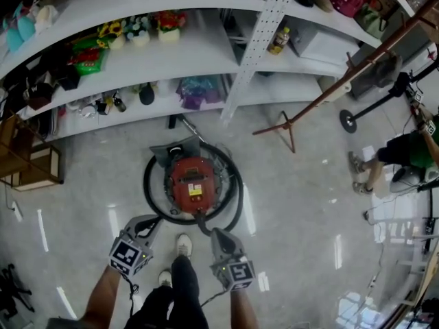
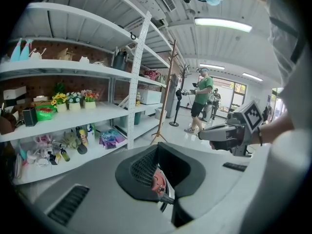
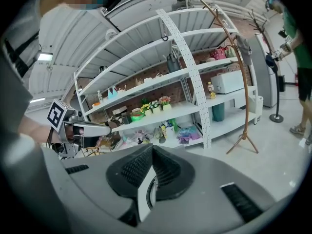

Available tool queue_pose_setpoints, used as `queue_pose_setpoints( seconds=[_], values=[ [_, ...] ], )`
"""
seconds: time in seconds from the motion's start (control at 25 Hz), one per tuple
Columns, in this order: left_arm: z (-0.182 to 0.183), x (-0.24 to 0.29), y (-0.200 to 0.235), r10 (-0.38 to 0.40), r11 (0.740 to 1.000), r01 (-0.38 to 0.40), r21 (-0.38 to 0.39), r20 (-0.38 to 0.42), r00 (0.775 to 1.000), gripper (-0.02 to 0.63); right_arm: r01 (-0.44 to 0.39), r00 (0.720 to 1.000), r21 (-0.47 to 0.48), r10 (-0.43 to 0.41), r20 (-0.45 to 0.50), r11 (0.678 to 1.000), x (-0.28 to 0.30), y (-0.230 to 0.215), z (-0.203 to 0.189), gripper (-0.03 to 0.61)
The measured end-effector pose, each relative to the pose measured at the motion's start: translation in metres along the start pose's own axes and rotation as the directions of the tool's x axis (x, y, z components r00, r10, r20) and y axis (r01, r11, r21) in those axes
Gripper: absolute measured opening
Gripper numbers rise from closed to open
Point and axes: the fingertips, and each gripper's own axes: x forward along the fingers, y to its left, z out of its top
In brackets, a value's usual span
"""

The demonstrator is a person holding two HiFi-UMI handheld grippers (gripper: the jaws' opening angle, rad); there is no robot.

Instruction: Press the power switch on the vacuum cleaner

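A red canister vacuum cleaner [image 1: 192, 182] sits on the floor just ahead of my feet, with its black hose [image 1: 147, 184] looped round it. My left gripper [image 1: 152, 223] hangs over the hose at the vacuum's near left. My right gripper [image 1: 218, 235] is by the near right edge. Neither touches the red body. In the left gripper view the left gripper [image 2: 158, 147] has its jaws closed together, and a bit of the red vacuum [image 2: 158, 182] shows through the gap behind them. The right gripper [image 3: 152, 146] is likewise shut on nothing. No switch can be made out.
White shelving [image 1: 171, 60] with flowers, bottles and bags runs across the far side. A wooden coat stand [image 1: 288, 122] leans at the right. Another person [image 1: 405, 149] stands at the far right. A wooden box [image 1: 34, 166] is at the left. My shoes [image 1: 183, 244] are between the grippers.
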Motion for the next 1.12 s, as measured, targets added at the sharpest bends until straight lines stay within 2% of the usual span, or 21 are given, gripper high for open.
queue_pose_setpoints(
  seconds=[1.12],
  values=[
    [-0.091, 0.058, 0.019, 0.01, 1.0, -0.01, 0.018, 0.004, 1.0, 0.005, -0.042, 0.999, -0.033, 0.041, -0.031, 0.999, 0.061, -0.034, -0.096, 0.012]
  ],
)
